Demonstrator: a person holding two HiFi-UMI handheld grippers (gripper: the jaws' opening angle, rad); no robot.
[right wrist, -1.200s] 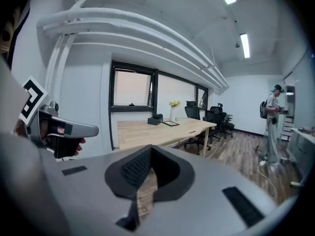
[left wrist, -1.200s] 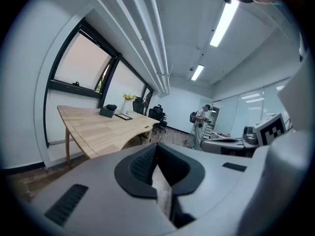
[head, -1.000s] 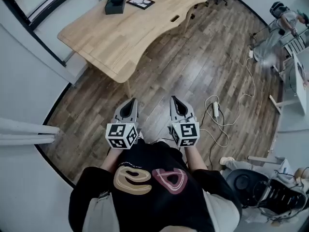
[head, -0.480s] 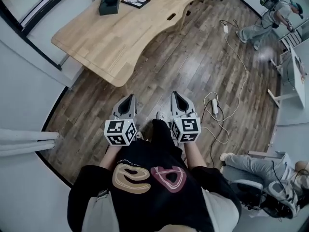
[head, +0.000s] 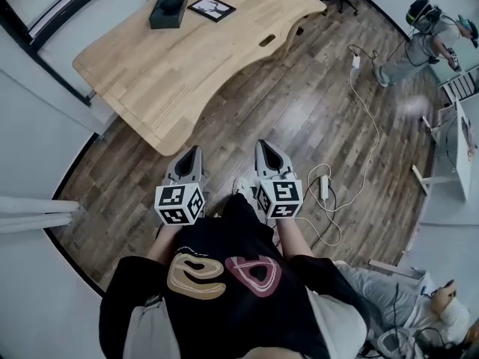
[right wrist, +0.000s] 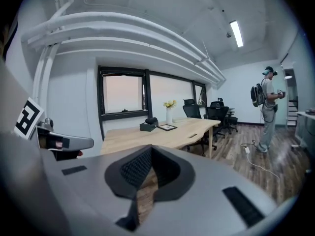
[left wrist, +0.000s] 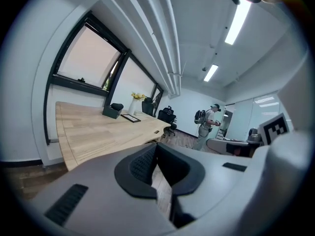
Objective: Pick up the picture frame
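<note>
The picture frame point(head: 212, 8), black-edged with a white picture, lies flat at the far end of the wooden desk point(head: 187, 58). In the left gripper view the frame point(left wrist: 131, 118) shows small beside a dark box, and in the right gripper view the frame point(right wrist: 167, 127) lies near a vase. My left gripper point(head: 189, 154) and right gripper point(head: 266, 147) hang side by side over the floor, well short of the desk's near edge. Both are shut with nothing between their jaws.
A black tissue box point(head: 168, 8) sits left of the frame, with a white vase point(right wrist: 169, 115) of yellow flowers behind. Office chairs point(right wrist: 216, 113) stand past the desk. A person with a backpack point(head: 419, 40) stands at the right. A power strip and white cable point(head: 323, 187) lie on the floor.
The desk has drawn nearer and lower in the head view as I move toward it. Both grippers stayed shut, side by side. The person at the right has shifted position.
</note>
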